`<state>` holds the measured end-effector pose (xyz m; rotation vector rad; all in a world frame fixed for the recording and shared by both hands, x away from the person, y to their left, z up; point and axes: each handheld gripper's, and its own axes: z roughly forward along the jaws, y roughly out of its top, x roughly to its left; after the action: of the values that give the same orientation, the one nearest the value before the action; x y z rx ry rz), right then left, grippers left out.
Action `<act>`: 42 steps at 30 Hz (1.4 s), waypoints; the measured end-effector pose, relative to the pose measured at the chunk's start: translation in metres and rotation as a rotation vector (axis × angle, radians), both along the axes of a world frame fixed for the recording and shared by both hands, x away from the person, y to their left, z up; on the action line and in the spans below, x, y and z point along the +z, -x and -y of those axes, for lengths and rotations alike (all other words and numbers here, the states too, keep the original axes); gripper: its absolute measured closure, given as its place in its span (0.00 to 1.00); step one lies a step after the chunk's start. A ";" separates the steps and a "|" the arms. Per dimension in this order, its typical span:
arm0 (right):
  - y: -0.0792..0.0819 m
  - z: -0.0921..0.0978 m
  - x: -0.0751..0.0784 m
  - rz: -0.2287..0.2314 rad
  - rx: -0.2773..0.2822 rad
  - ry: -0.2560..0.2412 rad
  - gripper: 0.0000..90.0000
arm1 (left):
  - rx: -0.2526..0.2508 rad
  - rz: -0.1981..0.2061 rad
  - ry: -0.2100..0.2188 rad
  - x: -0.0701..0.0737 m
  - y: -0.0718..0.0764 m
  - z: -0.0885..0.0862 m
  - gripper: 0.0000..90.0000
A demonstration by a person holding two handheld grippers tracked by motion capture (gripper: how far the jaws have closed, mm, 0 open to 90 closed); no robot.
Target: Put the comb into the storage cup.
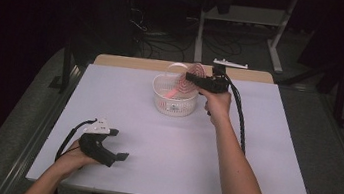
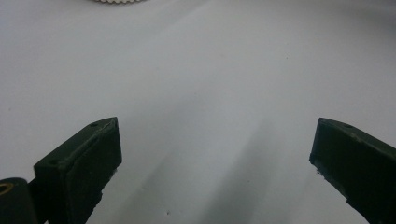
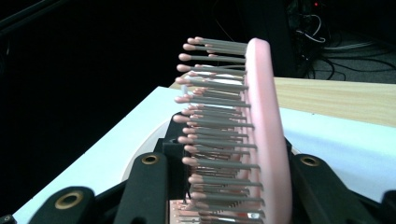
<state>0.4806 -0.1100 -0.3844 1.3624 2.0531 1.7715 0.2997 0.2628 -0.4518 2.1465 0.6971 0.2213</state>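
From the high view, a white basket stands on the white desk, toward its far edge. The right gripper hangs just above the basket's far right rim, clenched on a pink hairbrush whose round head stands on edge over the rim. Something pink lies slanted inside the basket; it may be the brush's handle or another item, and I cannot tell which. A white hoop-like piece rises at the basket's far side. Well apart from the basket, near the desk's front left corner, the left gripper rests low in the person's hand, jaws spread and holding nothing.

The left gripper view agrees: its two black jaws stand wide apart over bare desk, with a sliver of the basket's rim at the top edge, far ahead.

In the right gripper view, the hairbrush sits upright between the jaws, its pink back to the right and its grey bristles with pink tips pointing left. The jaws press it on both sides, so the grasp looks firm. Beyond it show the desk's far edge and a strip of wooden board.

As for progress, the brush is held at the basket's rim. Whether it is going in or coming out cannot be read from this moment. If going in, what is left is to lower it and let go; if coming out, to carry it clear and set it down.
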 end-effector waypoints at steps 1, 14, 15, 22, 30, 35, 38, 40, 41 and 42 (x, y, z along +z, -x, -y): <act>0.000 0.001 -0.001 -0.003 -0.003 -0.001 0.69 | -0.001 -0.001 0.000 0.000 0.000 0.000 0.02; -0.003 0.008 -0.005 -0.004 -0.029 0.025 0.65 | -0.007 -0.005 -0.003 -0.001 0.000 0.001 0.02; -0.003 0.009 -0.006 -0.004 -0.032 0.029 0.65 | -0.007 -0.005 -0.003 -0.001 0.000 0.001 0.02; -0.002 0.009 -0.007 0.004 -0.044 0.054 0.60 | -0.010 -0.005 -0.004 -0.001 0.000 0.001 0.02; -0.001 0.011 -0.011 -0.012 -0.064 0.073 0.48 | -0.012 -0.006 -0.003 -0.001 0.000 0.001 0.02; 0.002 0.014 -0.011 -0.013 -0.063 0.090 0.40 | -0.013 -0.005 -0.007 -0.001 0.000 0.001 0.02; 0.004 0.015 -0.011 -0.017 -0.059 0.111 0.35 | -0.014 -0.005 -0.008 -0.001 0.000 0.001 0.02; 0.006 0.016 -0.011 -0.016 -0.052 0.119 0.32 | -0.014 -0.005 -0.007 -0.001 0.000 0.001 0.02; 0.006 0.017 -0.011 -0.015 -0.051 0.123 0.31 | -0.013 -0.005 -0.006 -0.001 0.000 0.001 0.02; 0.007 0.017 -0.011 -0.015 -0.052 0.128 0.31 | -0.012 -0.005 -0.005 -0.001 0.000 0.001 0.02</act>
<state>0.4736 -0.1268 -0.3954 1.3824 2.0788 1.5843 0.2996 0.2621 -0.4526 2.1563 0.6876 0.2113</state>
